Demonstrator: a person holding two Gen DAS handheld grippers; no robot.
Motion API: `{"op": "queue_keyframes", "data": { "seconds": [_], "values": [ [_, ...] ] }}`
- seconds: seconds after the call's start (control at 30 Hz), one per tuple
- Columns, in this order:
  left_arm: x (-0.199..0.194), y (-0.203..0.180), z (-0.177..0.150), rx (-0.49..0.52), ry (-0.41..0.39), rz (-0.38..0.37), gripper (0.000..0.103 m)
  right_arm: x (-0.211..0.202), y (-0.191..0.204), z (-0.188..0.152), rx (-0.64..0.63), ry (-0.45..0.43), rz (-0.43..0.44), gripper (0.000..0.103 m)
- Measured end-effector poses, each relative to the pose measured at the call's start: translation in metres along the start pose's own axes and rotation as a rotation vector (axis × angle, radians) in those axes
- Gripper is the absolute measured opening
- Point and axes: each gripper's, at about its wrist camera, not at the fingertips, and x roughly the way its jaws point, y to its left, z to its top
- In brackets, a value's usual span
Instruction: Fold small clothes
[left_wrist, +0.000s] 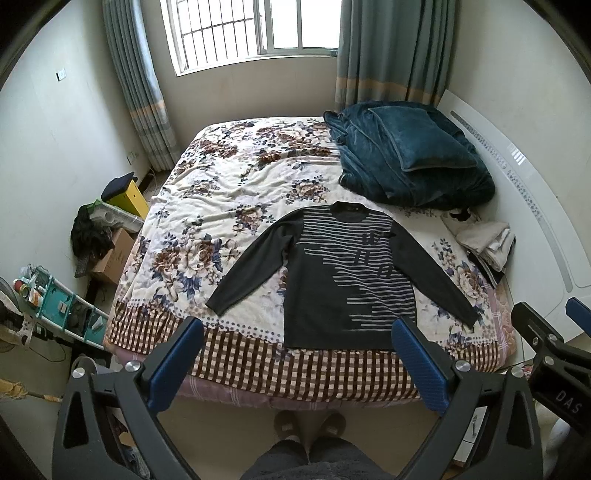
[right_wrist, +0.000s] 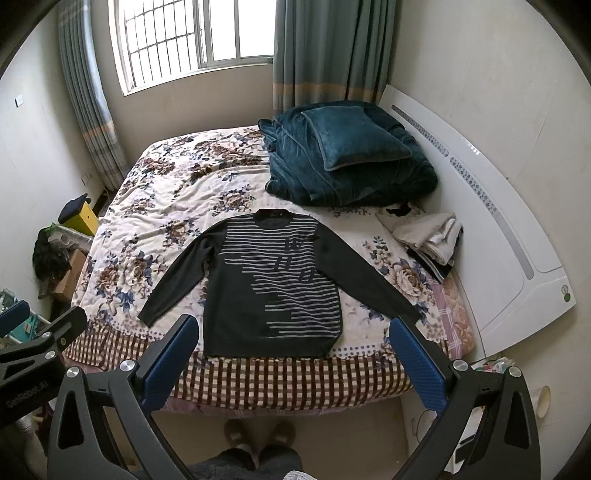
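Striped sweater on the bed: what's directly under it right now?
The striped sweater lies flat, sleeves spread, on the floral blanket, its hem reaching the checked border. Whatever lies beneath its body is covered and cannot be seen.

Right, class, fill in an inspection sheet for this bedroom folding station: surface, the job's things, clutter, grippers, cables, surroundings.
Surface: bed with floral blanket, rumpled towards the window.
Job's things: dark striped sweater laid flat, front up, both sleeves spread outward, hem at the near edge; not yet folded.
Clutter: teal quilt and pillow heaped at the far right; stack of folded clothes beside the headboard.
Grippers: left gripper open, held short of the bed, holding nothing; right gripper likewise.
Cables: nothing seen on the bed.
Surroundings: window with curtains, white headboard, cardboard box on the floor left of the bed, person's slippers below.
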Motion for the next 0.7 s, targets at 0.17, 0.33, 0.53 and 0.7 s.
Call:
{"op": "queue_keyframes", "data": {
  "seconds": [0.17, 0.33, 0.53, 0.7],
  "values": [
    [-0.0001, 0.0008, -0.0002, -0.001, -0.001, 0.002, 0.103, -0.0032, -0.0007, 0.0023, 0.002, -0.002, 0.003, 0.103],
    [-0.0012, -0.0010, 0.0026, 0.000, -0.004, 0.001, 0.103, -0.0037, -0.0008, 0.0020, 0.002, -0.004, 0.003, 0.103],
    [-0.0042, -0.0005, 0.0057, 0.003, -0.007, -0.005, 0.103, -0.0029, -0.0012, 0.0013, 0.004, -0.006, 0.003, 0.103],
    [-0.0051, -0.0006, 0.0063, 0.002, -0.011, -0.007, 0.103, -0.0028, -0.0020, 0.0044, 0.006, -0.007, 0.003, 0.103]
  ]
}}
